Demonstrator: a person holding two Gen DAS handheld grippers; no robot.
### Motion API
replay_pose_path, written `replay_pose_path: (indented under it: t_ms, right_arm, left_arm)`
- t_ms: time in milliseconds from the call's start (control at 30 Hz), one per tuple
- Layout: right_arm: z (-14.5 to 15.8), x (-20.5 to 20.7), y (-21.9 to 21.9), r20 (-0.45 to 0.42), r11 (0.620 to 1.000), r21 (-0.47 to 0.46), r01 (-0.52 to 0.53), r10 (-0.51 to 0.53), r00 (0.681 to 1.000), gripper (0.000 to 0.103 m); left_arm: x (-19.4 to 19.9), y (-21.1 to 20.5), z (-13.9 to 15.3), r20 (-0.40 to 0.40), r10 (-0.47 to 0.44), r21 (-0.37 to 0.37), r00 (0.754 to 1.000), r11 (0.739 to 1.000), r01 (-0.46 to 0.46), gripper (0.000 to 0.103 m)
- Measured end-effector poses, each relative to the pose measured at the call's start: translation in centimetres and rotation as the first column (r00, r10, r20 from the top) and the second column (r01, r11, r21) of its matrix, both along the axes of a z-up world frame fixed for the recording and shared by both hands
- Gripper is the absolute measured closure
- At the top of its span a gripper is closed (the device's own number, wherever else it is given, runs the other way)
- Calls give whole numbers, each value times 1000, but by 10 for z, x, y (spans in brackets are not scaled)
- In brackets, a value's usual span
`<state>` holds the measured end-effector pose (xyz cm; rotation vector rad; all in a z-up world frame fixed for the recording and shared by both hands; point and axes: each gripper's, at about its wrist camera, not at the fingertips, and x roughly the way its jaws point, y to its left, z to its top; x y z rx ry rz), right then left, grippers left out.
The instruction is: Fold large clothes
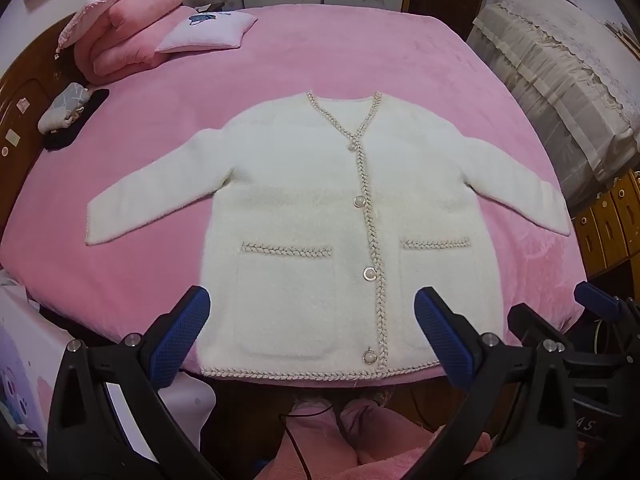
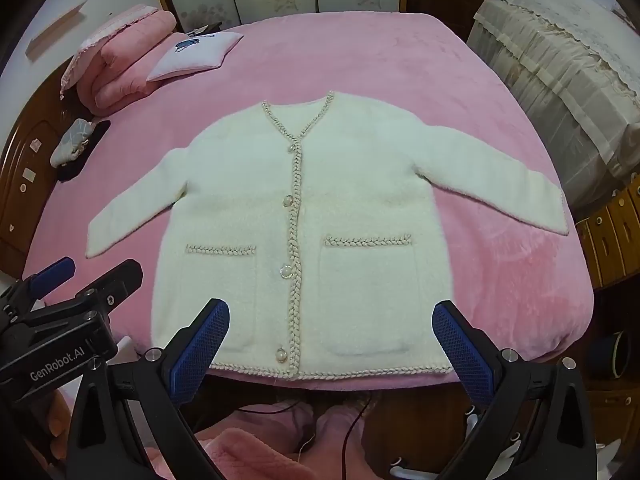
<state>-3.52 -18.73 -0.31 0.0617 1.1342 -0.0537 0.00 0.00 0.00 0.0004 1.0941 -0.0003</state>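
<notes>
A white fuzzy cardigan (image 1: 304, 208) with braided trim, pearl buttons and two front pockets lies flat and buttoned on the pink bed, sleeves spread out to both sides; it also shows in the right wrist view (image 2: 320, 200). Its hem lies along the near bed edge. My left gripper (image 1: 312, 332) is open and empty, held above the hem. My right gripper (image 2: 332, 340) is open and empty, also above the hem. The right gripper shows at the right in the left wrist view (image 1: 560, 320), and the left gripper at the left in the right wrist view (image 2: 68, 292).
The pink bed (image 1: 360, 60) fills the view. A folded pink quilt (image 1: 128, 28) and a small pillow (image 1: 208, 30) lie at the far left, with a grey bundle (image 1: 66, 108) near the wooden headboard. A lace-covered cabinet (image 1: 560, 80) stands to the right.
</notes>
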Motion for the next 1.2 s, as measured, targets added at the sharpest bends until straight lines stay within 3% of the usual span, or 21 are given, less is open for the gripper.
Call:
replay_pose_path:
  t_ms: [1200]
  right_arm:
    - [-13,-13,-13,-16,1000,3,-13,13,1000,0]
  left_arm:
    - [-25,-9,3,11,21,-5,1000,1000,-21,2]
